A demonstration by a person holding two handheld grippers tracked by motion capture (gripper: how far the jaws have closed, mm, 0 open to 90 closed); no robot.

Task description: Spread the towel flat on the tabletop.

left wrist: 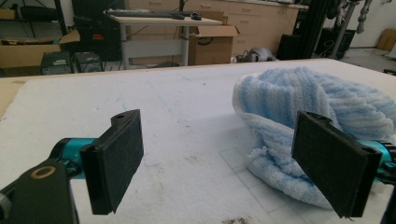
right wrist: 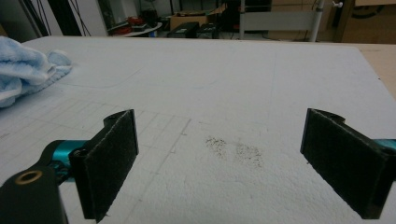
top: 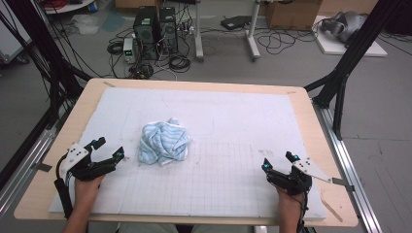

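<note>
- The blue striped towel point(top: 163, 141) lies in a crumpled heap on the white foam mat point(top: 233, 121) that covers the tabletop point(top: 311, 116). It sits a bit left of the middle.
- Your left gripper point(top: 110, 148) rests on the mat just beside the towel. It is wide open and holds nothing.
- In the left gripper view, the towel point(left wrist: 322, 107) bulges up right behind one black pad point(left wrist: 334, 163). The other pad point(left wrist: 116, 158) has only bare mat near it.
- Your right gripper point(top: 278, 161) sits low on the mat, well apart from the towel. It is wide open too, and empty.
- It looks like the job is to take hold of the towel, and the grab has not started yet.
- To do it well, slide your left gripper toward the heap until a loose edge or corner sits between the pads.
- Pick an edge, not the fat middle. A thick lump may slip out.
- Keep the pads low, close to the mat, so the cloth goes in between them.
- Squeeze slowly, then lift a little to check that the towel comes up.
- Bring your right gripper closer, so it can catch another corner.
</note>
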